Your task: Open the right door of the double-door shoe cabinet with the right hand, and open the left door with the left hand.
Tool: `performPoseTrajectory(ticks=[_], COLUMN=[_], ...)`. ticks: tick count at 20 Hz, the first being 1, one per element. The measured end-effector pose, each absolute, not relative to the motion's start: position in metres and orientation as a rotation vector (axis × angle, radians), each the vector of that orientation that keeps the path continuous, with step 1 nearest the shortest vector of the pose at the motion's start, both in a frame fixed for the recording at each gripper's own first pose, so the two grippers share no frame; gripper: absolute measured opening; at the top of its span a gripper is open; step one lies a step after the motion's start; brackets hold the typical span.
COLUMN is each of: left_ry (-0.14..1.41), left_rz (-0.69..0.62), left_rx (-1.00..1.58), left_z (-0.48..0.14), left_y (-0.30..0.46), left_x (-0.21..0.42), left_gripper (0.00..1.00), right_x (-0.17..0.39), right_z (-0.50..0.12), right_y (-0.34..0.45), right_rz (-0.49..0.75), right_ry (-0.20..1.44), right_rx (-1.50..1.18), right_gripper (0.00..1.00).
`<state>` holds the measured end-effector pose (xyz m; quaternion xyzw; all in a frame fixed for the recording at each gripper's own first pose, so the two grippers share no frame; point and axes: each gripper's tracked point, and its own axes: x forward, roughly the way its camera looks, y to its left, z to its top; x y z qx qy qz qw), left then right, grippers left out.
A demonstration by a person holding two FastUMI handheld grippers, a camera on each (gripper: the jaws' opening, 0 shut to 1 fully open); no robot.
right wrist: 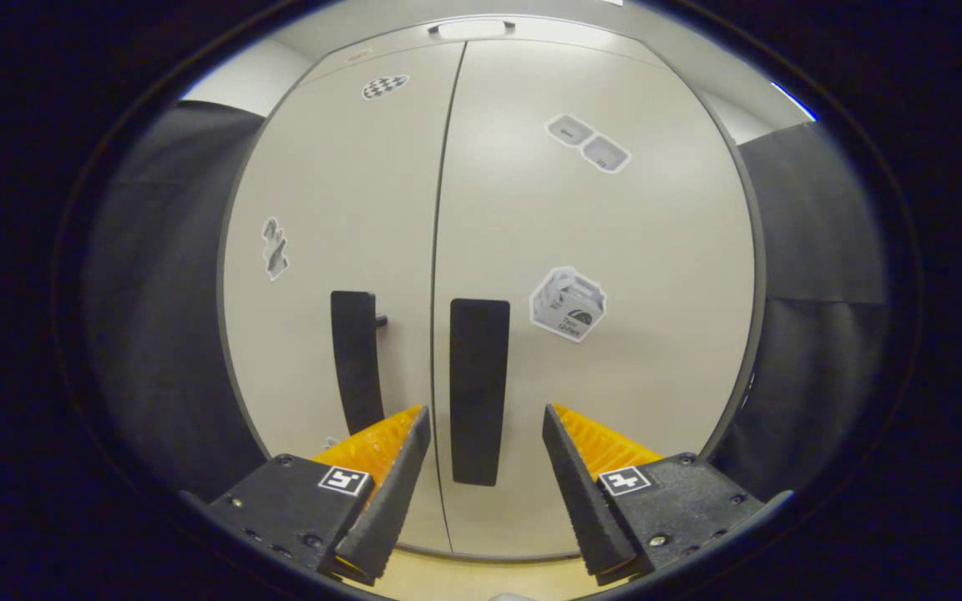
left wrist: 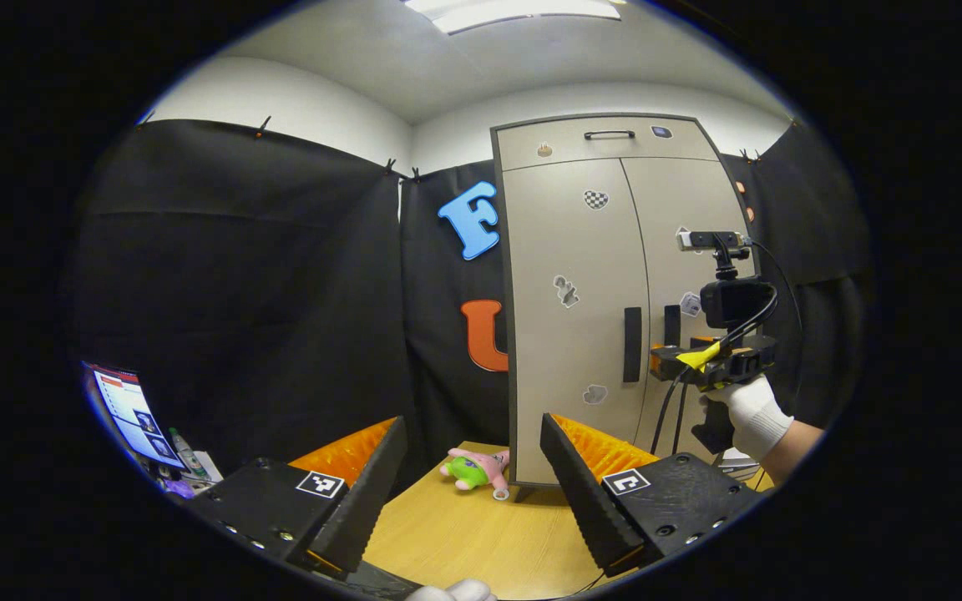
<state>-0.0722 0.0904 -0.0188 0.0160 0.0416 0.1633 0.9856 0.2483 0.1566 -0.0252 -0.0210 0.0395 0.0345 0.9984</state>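
**Line up on the right handle before you close**

Your right hand-held gripper [right wrist: 481, 467] has its fingers apart, with the right handle [right wrist: 478, 391] standing between them but not yet touched. Judging by this, the step in hand is the grasp on the right door [right wrist: 615, 334]. Push straight in until the handle sits deep between the fingers, keep them level on either side of it, then close squarely. Pull outward along the door's swing, not sideways, so the fingers do not slip off the bar. Watch the left handle [right wrist: 356, 359] just beside it; stay off it.

Your left hand-held gripper [left wrist: 473, 492] is also spread, holding nothing, well back from the cabinet [left wrist: 598, 292]. The cabinet stands at the far edge of the bench [left wrist: 481, 534], both doors shut. A plush toy [left wrist: 474, 469] lies on the bench by the cabinet's left corner, where the left door [left wrist: 569, 317] may well sweep.
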Motion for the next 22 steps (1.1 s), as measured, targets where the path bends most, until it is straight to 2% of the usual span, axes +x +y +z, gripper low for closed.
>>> performPoseTrajectory(ticks=[6, 7, 8, 9, 10, 11, 15, 22], left_ry=[0.084, 0.081, 0.08, 0.08, 0.079, 0.077, 0.075, 0.072], left_rz=[0.335, 0.33, 0.327, 0.33, 0.33, 0.33, 0.321, 0.297], left_rx=[0.026, 0.025, 0.028, 0.031, 0.032, 0.029, 0.008, -0.002], left_z=[-0.019, -0.019, -0.02, -0.019, -0.019, -0.019, -0.02, -0.021], left_y=[0.095, 0.094, 0.095, 0.096, 0.097, 0.098, 0.095, 0.091], left_x=[-0.065, -0.063, -0.062, -0.062, -0.063, -0.063, -0.064, -0.072], left_gripper=[0.96, 0.96, 0.96, 0.96, 0.96, 0.96, 0.96, 0.96], right_x=[0.262, 0.265, 0.266, 0.266, 0.267, 0.267, 0.267, 0.257], right_z=[-0.023, -0.024, -0.025, -0.024, -0.026, -0.026, -0.027, -0.028], right_y=[0.158, 0.157, 0.158, 0.159, 0.161, 0.162, 0.162, 0.161], right_rz=[0.06, 0.057, 0.061, 0.06, 0.065, 0.056, 0.058, 0.123], right_ry=[0.094, 0.101, 0.106, 0.099, 0.106, 0.096, 0.102, 0.11], right_rx=[-0.028, -0.024, -0.012, -0.003, -0.002, 0.012, 0.019, -0.005], right_gripper=[0.66, 0.57, 0.54, 0.48, 0.47, 0.37, 0.35, 0.24])
